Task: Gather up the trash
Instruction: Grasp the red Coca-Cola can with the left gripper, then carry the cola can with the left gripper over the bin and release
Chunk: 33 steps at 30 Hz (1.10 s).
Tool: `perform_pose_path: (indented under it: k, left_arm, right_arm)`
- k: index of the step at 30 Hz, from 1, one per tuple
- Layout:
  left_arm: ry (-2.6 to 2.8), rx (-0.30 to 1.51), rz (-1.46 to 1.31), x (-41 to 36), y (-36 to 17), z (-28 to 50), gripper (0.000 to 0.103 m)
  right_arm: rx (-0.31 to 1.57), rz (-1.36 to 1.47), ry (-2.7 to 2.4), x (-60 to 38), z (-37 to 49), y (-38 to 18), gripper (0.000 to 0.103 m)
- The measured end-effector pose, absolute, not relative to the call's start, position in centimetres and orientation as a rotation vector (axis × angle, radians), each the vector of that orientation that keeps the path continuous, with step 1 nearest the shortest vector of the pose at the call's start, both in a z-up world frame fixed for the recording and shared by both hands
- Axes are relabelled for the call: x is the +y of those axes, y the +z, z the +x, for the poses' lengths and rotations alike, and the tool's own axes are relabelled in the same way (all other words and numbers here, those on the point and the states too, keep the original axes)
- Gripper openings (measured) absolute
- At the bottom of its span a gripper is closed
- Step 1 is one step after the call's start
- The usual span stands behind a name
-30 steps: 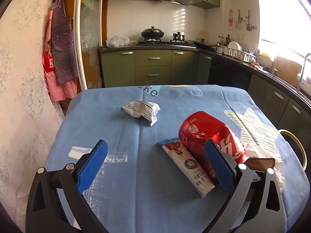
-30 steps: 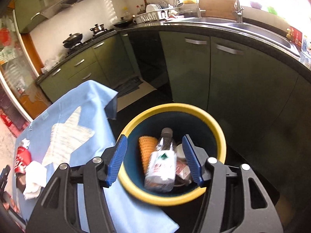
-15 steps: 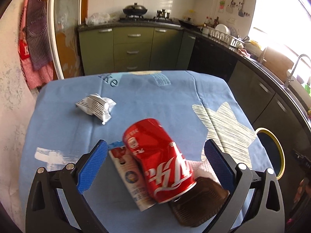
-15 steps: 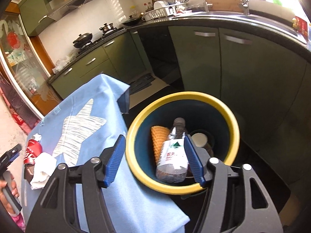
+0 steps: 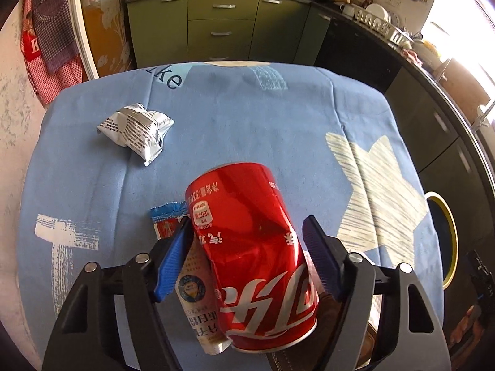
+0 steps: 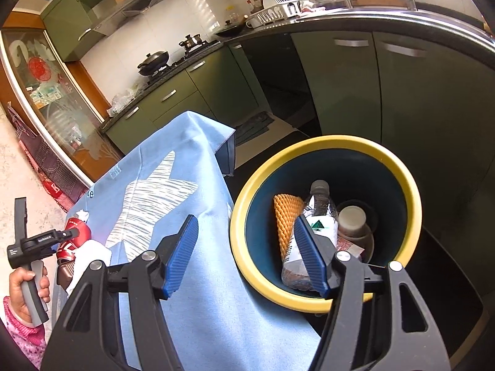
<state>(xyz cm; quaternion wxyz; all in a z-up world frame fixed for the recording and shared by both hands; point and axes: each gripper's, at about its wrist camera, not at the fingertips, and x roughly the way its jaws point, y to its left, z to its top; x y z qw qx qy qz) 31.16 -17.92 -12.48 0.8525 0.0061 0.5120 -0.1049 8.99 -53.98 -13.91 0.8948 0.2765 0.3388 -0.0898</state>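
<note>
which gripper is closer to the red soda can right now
Left. The left gripper straddles the red can, jaws closing. The right gripper hangs by the bin, away from it.

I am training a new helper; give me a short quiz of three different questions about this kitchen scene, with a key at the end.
1. True or false: the red cola can lies between the fingers of the left tool.
2. Which item is inside the yellow-rimmed bin? A) a frying pan B) a plastic bottle C) a plate
3. Fill in: the crumpled silver wrapper lies on the blue ____.

Key: 1. True; the jaws are closing, the right pad not yet on the can. 2. B. 3. Tablecloth.
</note>
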Motion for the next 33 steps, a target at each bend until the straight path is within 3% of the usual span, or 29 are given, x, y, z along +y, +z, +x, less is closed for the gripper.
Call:
perform_pose_path:
  k: [4,10,19,26,33]
  left_arm:
    - [-0.216,1.095,0.051,-18.4,-13.3,31.9,0.056]
    - [-0.25,1.066,0.112,-19.0,-12.6,31.7,0.055]
    - [-0.367,0.942,0.164,-21.6,-6.7,28.6,0.055]
    - [-0.647,0.893,0.229,-29.7,-3.8,23.5,0.055]
    - [-0.866,0.905,0.262,-39.5,-4.3,20.7,0.055]
  right_arm:
    - [0.71,0.582,-0.184,-54.2,8.8,-14.2,0.061]
    - [0.712,0.594,-0.193,-54.6,8.3,-14.5,0.061]
    - [0.695,0.587,-0.205,-55.1,6.9,-14.1,0.061]
    - [0.689,0.579,-0.295,-57.1,3.8,-14.0,0.061]
    - [0.677,0.601,-0.406,-59.7,-0.5,-14.1,0.061]
